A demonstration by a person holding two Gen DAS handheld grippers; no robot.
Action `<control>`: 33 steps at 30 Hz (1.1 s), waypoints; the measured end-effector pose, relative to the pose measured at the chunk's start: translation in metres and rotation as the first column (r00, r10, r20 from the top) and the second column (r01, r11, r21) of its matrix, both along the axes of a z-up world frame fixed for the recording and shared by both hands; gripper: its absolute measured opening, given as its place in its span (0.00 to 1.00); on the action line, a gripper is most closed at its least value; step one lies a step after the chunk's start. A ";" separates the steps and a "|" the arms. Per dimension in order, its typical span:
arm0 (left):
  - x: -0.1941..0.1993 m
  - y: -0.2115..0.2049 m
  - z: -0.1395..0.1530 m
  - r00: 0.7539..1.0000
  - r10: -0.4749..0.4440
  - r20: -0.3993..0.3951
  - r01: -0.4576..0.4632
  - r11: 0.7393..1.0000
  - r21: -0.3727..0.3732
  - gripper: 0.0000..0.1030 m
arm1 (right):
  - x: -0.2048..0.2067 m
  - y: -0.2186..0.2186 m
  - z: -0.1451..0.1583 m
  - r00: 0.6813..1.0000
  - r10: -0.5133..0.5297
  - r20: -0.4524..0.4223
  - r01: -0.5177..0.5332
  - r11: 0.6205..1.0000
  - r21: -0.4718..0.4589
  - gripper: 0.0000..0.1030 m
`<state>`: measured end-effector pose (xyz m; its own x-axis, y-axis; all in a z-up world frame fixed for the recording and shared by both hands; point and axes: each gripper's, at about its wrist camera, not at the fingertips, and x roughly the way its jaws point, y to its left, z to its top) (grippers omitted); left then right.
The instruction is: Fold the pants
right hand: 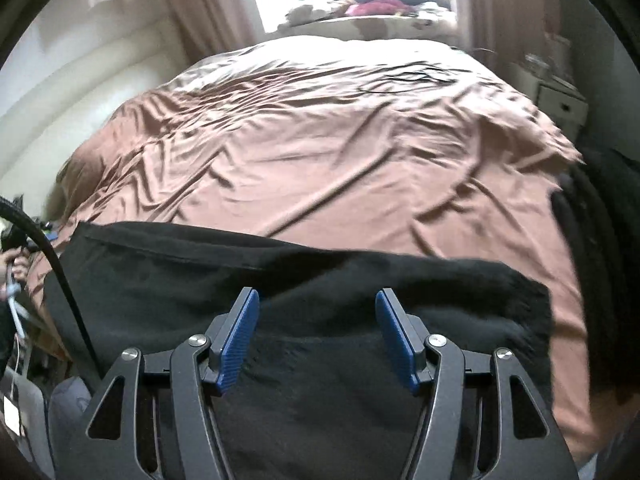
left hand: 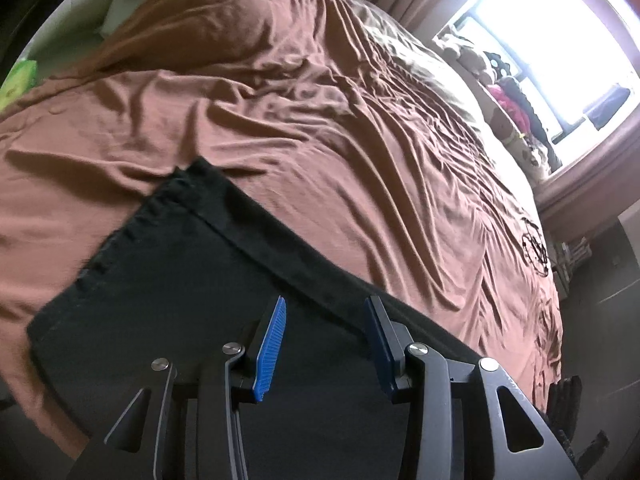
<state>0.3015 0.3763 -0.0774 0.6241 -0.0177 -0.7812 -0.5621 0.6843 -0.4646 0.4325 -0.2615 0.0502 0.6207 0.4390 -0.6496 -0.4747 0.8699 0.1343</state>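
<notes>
Right, both my grippers hang over the black pants (left hand: 192, 280), which lie flat on the near edge of the bed's brown sheet (left hand: 320, 128). Left gripper (left hand: 326, 324): jaws apart, nothing between them. Right gripper (right hand: 318, 320): jaws apart too, empty, w/ cloth bunched just beneath.

Risks, imo: pinch too deep and I grab the sheet along w/ the pants; grab one layer only and the fold goes crooked; the ruffled right-hand end could drag and bunch up.

Count: 1 pair of pants, 2 grippers, 1 bed.
</notes>
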 end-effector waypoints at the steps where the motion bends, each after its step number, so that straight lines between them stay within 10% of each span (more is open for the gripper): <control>1: 0.004 -0.002 -0.001 1.000 0.000 -0.003 0.000 1.000 -0.003 0.42 | 0.006 0.006 -0.001 1.000 0.015 -0.001 -0.015 1.000 -0.002 0.57; 33: 0.132 -0.085 -0.073 0.939 -0.196 -0.282 0.173 0.979 -0.105 0.45 | 0.129 0.193 -0.076 0.904 0.399 -0.151 -0.423 0.887 -0.184 0.57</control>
<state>0.4333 0.2914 -0.1501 0.3512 -0.1784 -0.9192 -0.5476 0.7572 -0.3561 0.5616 -0.0688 -0.0258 0.3363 0.4873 -0.8058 -0.7886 0.6135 0.0418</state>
